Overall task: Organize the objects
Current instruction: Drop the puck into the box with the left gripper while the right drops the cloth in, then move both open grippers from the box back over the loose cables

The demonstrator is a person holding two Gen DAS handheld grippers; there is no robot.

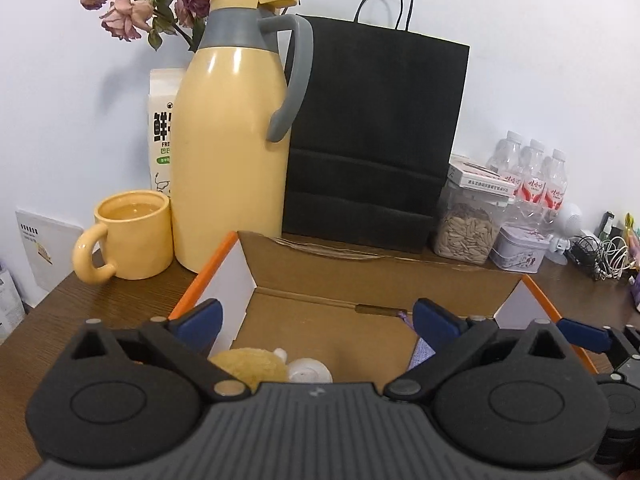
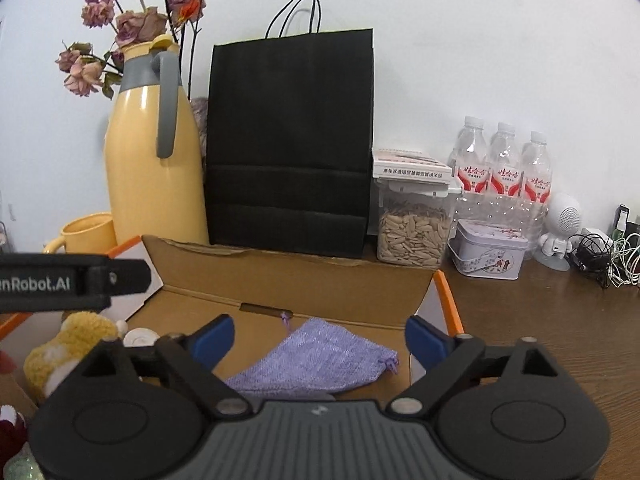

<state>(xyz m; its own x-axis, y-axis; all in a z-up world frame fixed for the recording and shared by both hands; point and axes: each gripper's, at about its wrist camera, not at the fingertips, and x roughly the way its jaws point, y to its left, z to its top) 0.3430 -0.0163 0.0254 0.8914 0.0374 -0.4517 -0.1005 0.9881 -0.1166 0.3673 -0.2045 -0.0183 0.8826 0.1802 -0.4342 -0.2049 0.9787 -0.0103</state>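
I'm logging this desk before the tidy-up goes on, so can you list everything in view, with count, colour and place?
cardboard box: 1, brown with orange edges, open, front centre
pouch: 1, lilac fabric, in the box, right side
plush toy: 1, yellow, in the box, left side
thermos jug: 1, yellow with grey handle, back left
mug: 1, yellow, left of the jug
milk carton: 1, white, behind the jug
dried roses: a bunch, faded pink, behind the jug
paper bag: 1, black, behind the box
seed jar: 1, clear, right of the bag
tin: 1, pale, beside the jar
water bottles: 3, clear with red labels, back right
left gripper: 1, black with blue pads, open over the box
right gripper: 1, same, open above the pouch
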